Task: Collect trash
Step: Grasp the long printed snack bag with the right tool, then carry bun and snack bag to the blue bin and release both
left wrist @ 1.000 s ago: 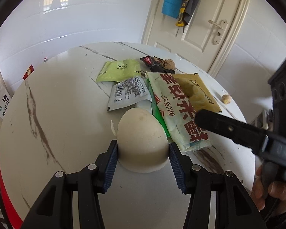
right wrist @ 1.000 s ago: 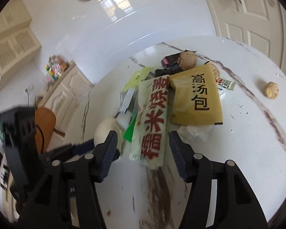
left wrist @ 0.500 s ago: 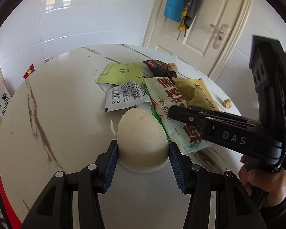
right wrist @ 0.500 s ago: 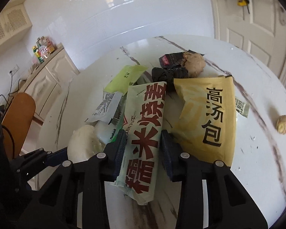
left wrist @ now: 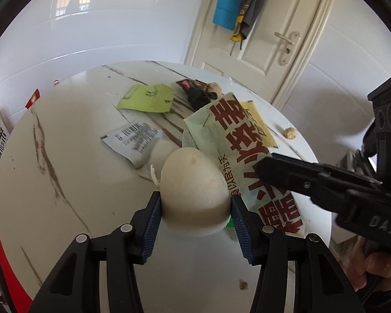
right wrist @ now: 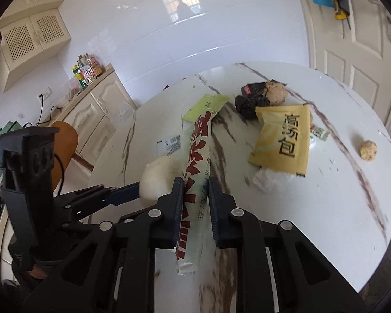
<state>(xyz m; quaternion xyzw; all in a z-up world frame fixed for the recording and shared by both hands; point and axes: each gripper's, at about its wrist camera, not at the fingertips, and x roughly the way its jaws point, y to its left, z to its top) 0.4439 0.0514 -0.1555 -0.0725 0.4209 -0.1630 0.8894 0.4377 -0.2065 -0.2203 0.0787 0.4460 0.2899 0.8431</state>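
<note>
— Left wrist view first: what do the nearest tongs have?
— The left tongs (left wrist: 195, 210) are clamped on a pale bun (left wrist: 194, 190), one blue pad pressed to each side, with the bun sitting on the white marbled desk (left wrist: 65, 182).
— And the right tongs?
— The right tongs (right wrist: 195, 203) have just been closing and now pinch a long pale-green wrapper with red characters (right wrist: 195, 182) between their pads. The wrapper is squeezed narrow at the grip, and it looks raised off the desk beside the bun. A hand (left wrist: 372, 268) holds that tool at the right edge.
— What lies beyond?
— Just past the bun, a white barcode sachet (left wrist: 133, 139) lies flat. To the right sits a yellow soup packet (right wrist: 281, 140), partly over a crumpled white plastic scrap (right wrist: 268, 180). Farther back are a lime-green packet (left wrist: 147, 98), a black wrapper (right wrist: 250, 103) touching a brownish lump (right wrist: 275, 92), and a small tan crumb (right wrist: 368, 150) well apart near the desk's right rim.
</note>
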